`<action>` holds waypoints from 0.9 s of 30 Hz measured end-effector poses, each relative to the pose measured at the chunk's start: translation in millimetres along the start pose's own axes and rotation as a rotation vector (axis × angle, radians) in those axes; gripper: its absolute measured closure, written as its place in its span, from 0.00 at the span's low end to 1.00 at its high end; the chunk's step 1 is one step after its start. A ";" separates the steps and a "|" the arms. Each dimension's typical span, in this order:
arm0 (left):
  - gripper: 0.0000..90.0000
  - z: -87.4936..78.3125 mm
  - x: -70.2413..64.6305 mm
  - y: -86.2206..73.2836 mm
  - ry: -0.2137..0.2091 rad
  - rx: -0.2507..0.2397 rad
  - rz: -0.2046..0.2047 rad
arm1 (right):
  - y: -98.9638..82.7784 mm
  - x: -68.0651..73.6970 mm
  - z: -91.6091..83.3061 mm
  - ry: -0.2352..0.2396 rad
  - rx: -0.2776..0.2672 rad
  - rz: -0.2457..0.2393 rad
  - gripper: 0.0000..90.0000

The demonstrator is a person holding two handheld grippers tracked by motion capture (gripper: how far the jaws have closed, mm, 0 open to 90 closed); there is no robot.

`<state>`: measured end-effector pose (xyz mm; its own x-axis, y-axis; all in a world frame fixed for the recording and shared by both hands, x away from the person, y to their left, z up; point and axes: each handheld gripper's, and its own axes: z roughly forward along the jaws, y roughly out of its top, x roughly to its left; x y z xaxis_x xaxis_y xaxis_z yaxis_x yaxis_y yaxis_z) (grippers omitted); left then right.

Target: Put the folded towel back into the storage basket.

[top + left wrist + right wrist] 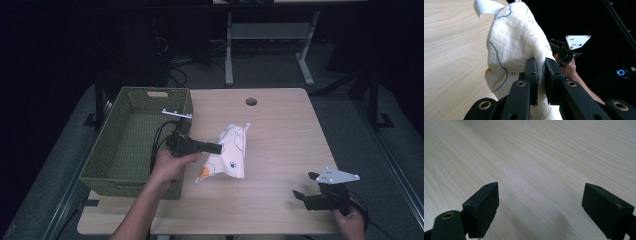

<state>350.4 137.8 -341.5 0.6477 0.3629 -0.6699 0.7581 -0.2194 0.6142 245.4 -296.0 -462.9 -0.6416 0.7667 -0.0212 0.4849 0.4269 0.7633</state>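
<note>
A: Jaws of our left gripper (pixel 541 75) are clenched on a fold of the white printed cloth (pixel 227 152), which hangs partly lifted over the light wooden table (pixel 280 130), just beside the green woven basket (pixel 132 145).

B: We judge the lift step underway; next, carry it over the rim. Our right gripper (pixel 540 207) rests released, well apart.

this looks like a lab or office workroom: a pale wooden desk (pixel 280 125) with a cable hole (pixel 251 102) near its far edge, a second desk frame (pixel 270 45) on white legs behind it, loose cables (pixel 172 65) on grey carpet (pixel 280 70), dim surroundings.
</note>
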 end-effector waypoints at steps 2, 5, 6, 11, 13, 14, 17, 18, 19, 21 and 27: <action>0.92 -1.8 -1.1 0.4 0.000 -0.003 0.002 | 0.0 0.1 -0.1 -0.001 0.000 0.000 0.15; 0.92 -6.7 -3.4 1.1 -0.003 -0.007 0.006 | 0.2 0.5 -0.1 -0.002 0.003 0.000 0.15; 0.92 -7.8 -4.0 1.3 -0.001 -0.005 0.008 | 0.1 0.4 0.5 0.001 0.005 0.004 0.15; 0.92 -13.7 -5.2 1.7 0.005 -0.009 0.011 | 0.0 0.6 0.9 0.001 0.007 0.003 0.15; 0.92 -16.0 -6.3 2.1 0.010 -0.009 0.014 | -0.1 0.3 0.4 -0.002 0.007 0.002 0.15; 0.92 -17.4 -6.8 2.0 0.007 -0.013 0.012 | -0.1 0.2 0.3 -0.001 0.004 0.003 0.15; 0.92 -22.2 -6.8 2.6 0.011 -0.015 0.010 | -0.2 -0.3 0.4 -0.004 0.006 0.006 0.15; 0.92 -24.2 -6.9 2.8 0.014 -0.016 0.009 | -0.3 -0.4 0.7 -0.003 0.007 0.005 0.15; 0.92 -27.9 -7.5 3.1 0.015 -0.021 0.010 | -0.6 -0.3 1.0 -0.003 0.011 0.006 0.15; 0.92 -29.6 -8.2 3.2 0.016 -0.020 0.011 | -0.6 -0.2 0.9 -0.003 0.011 0.007 0.15; 0.92 -42.7 -9.9 3.8 0.022 -0.029 0.012 | -0.7 -0.4 0.9 -0.006 0.013 0.009 0.15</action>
<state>343.6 172.1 -314.8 0.6547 0.3803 -0.6533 0.7475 -0.1975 0.6342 245.8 -296.2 -464.0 -0.6336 0.7734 -0.0182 0.4984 0.4260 0.7551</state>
